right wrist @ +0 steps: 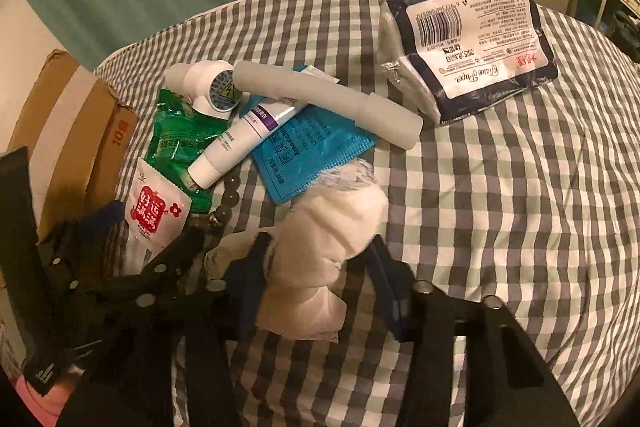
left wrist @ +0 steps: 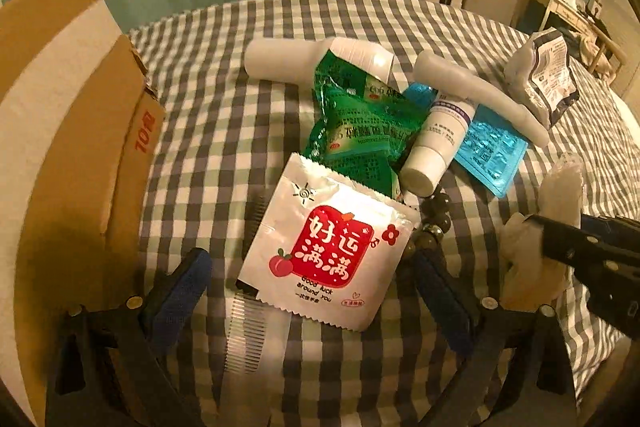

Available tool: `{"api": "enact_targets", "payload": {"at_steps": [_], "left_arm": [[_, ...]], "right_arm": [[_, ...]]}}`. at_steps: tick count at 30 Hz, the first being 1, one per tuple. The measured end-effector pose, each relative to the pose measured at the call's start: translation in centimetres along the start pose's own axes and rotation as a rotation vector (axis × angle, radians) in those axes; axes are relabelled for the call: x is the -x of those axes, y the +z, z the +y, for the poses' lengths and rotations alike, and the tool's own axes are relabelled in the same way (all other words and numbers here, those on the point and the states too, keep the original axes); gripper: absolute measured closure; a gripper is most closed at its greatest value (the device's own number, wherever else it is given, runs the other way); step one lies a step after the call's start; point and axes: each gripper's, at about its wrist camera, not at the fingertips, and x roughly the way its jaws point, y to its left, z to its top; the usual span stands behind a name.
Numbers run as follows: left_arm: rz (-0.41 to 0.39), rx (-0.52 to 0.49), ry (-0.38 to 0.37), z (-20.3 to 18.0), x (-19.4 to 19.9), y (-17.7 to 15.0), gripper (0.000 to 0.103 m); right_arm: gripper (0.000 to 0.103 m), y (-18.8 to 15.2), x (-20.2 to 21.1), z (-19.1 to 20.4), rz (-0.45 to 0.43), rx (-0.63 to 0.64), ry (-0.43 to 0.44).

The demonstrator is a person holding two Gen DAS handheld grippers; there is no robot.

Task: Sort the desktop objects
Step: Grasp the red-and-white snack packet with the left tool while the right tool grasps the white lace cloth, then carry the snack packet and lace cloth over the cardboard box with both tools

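My right hand-held gripper [right wrist: 316,267] pinches a crumpled white tissue wad [right wrist: 328,227]; my left hand-held gripper [left wrist: 308,275], spread, straddles a white foil sachet [left wrist: 328,243].

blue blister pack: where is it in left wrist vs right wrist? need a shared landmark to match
Left wrist: blue blister pack right of centre, partly under the white tube.
Right wrist: upper centre-left, again partly under the tube.
Shared landmark: white tube lying across it, cap toward the camera.
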Motion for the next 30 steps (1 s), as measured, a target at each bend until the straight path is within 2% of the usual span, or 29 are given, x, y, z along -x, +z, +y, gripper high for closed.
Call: {"api": "enact_targets", "payload": {"at_steps": [2, 3, 5, 8, 15, 24, 30], "left_arm": [[-0.004, -0.013, -0.009, 0.0, 0.0, -0.3, 0.032], [-0.011, -0.020, -0.008, 0.1, 0.2, -0.5, 0.045], [-0.022, -0.043, 0.006, 0.1, 0.6, -0.8, 0.060], [-0.033, -0.048, 0.011, 0.3, 1.3, -1.1, 0.067], [-0.099, -0.004, -0.028, 1.0, 4.3, -1.0, 0.068], [-0.150, -0.025, -0.068, 0.5, 9.6, -0.7, 0.068], [-0.194, -0.065, -0.036, 0.3, 14.6, -2.1, 0.068]], "right_arm": [[0.075, 0.0, 0.2, -0.2, 0.002, -0.005, -0.005], [0.077, -0.1, 0.3, -0.3, 0.004, -0.010, -0.001], [0.082, -0.3, 0.4, -0.7, 0.013, -0.033, 0.018], [0.082, -0.5, 0.9, -1.5, 0.008, -0.064, 0.036], [0.082, -1.5, 3.2, -3.0, -0.033, -0.083, 0.012], [0.082, -3.0, 6.9, -2.6, -0.097, -0.064, 0.003], [0.082, -3.9, 10.9, -1.0, -0.165, -0.063, 0.016]]}}
